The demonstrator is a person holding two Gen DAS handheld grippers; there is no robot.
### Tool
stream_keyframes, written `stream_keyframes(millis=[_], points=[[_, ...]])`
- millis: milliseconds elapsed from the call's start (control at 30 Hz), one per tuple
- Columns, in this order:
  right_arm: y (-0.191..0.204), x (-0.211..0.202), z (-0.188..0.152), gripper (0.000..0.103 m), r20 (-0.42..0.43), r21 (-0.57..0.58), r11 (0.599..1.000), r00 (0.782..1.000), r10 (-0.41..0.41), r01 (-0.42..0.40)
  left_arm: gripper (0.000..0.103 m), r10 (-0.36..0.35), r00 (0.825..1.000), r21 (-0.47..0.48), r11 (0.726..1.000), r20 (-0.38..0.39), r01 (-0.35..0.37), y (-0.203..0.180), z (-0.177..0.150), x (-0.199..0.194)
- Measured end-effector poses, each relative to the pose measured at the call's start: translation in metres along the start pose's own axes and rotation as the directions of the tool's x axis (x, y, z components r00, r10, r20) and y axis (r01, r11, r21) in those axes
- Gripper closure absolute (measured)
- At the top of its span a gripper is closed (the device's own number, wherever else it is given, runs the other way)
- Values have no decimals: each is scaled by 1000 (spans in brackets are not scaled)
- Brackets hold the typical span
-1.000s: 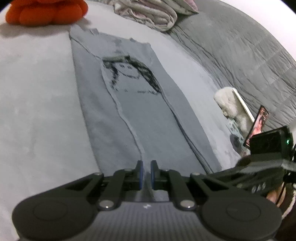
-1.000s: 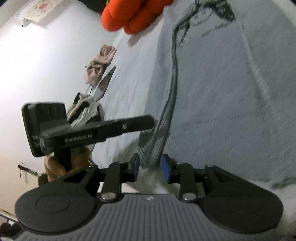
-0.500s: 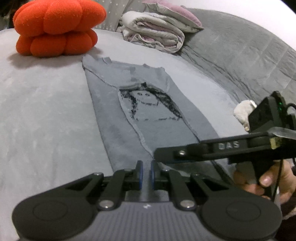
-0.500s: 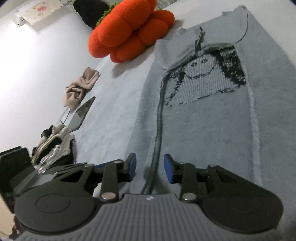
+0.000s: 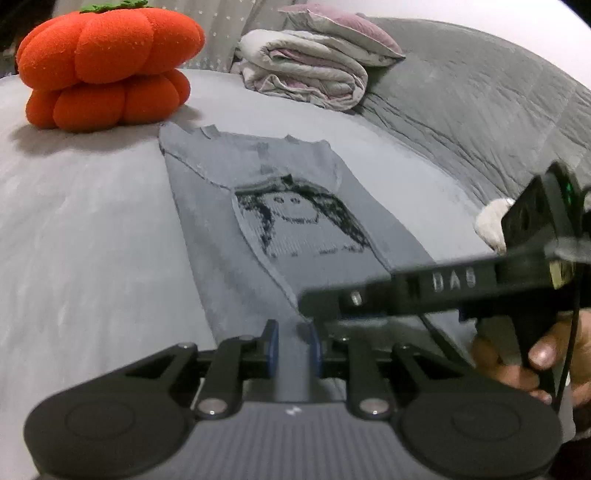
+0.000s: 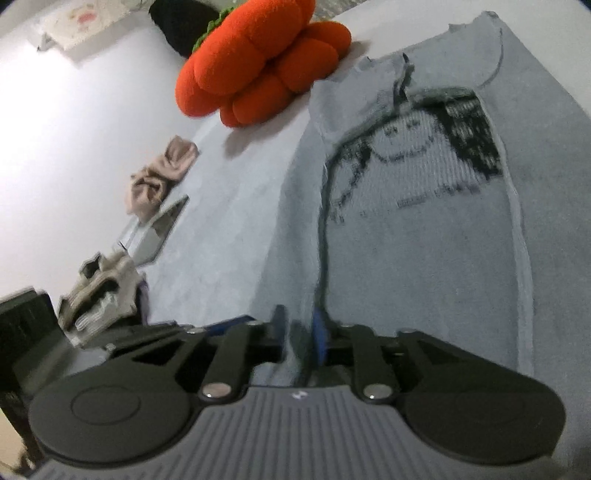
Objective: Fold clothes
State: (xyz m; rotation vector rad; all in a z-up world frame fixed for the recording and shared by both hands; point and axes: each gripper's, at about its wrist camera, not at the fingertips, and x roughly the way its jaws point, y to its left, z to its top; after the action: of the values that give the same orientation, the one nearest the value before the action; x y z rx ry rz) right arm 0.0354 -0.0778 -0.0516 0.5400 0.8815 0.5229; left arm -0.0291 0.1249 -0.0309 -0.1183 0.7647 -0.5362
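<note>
So the shirt (image 5: 295,229) is a grey one with a black smiley print, folded into a long narrow strip and lying flat on the bed (image 5: 85,240), collar at the far end.

Going left to right in the left wrist view: a big orange pumpkin cushion (image 5: 107,66) sits at the far left, just past the shirt's collar corner. Right of it is a folded blanket (image 5: 306,81) with a pillow (image 5: 343,33) on top, and then a grey quilt (image 5: 480,122) runs along the far right.

Near edge, the left gripper (image 5: 291,349) has its fingers narrow, clamped on the shirt's near hem with cloth bunched up between the blue pads. The right gripper (image 5: 417,291) crosses in just to its right, held by the right hand (image 5: 535,362).

In the right wrist view, the left side of the bed has a pile of light clothes (image 6: 99,295), then a mirror (image 6: 155,232) and a crumpled beige cloth (image 6: 162,173) farther back. The right gripper's fingers (image 6: 318,339) are narrow too, pinching the same near hem right at the dark folded edge. It's a bit blurry there, but cloth clearly sits between them.
</note>
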Motion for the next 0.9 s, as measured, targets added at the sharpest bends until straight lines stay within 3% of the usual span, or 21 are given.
stream_keyframes(millis=[167, 333, 400, 433, 467, 600, 700, 900], points=[[-3, 21, 33, 69, 32, 9, 1000, 999, -20, 19, 85, 14, 999, 3, 1000, 33, -14, 0, 3, 12], [-16, 50, 53, 71, 45, 63, 998, 999, -22, 19, 85, 6, 1000, 21, 1000, 18, -6, -1, 1, 19], [-18, 61, 56, 81, 54, 65, 997, 998, -41, 38, 85, -2, 1000, 33, 999, 2, 2, -2, 0, 21], [-19, 65, 56, 98, 58, 66, 997, 997, -51, 47, 85, -4, 1000, 42, 999, -10, 5, -3, 0, 23], [-20, 66, 56, 99, 68, 67, 996, 995, -68, 64, 85, -6, 1000, 52, 999, -23, 7, -4, 0, 24], [-18, 57, 52, 99, 107, 42, 991, 986, -129, 125, 85, 2, 1000, 38, 999, 26, -2, -3, 4, 21], [-19, 55, 55, 89, 85, 43, 993, 989, -117, 114, 85, 18, 998, 12, 1000, 64, -19, 0, 9, 21], [-21, 37, 61, 87, 74, 41, 991, 989, -127, 125, 85, -31, 998, 55, 998, -49, 34, -9, 9, 39]])
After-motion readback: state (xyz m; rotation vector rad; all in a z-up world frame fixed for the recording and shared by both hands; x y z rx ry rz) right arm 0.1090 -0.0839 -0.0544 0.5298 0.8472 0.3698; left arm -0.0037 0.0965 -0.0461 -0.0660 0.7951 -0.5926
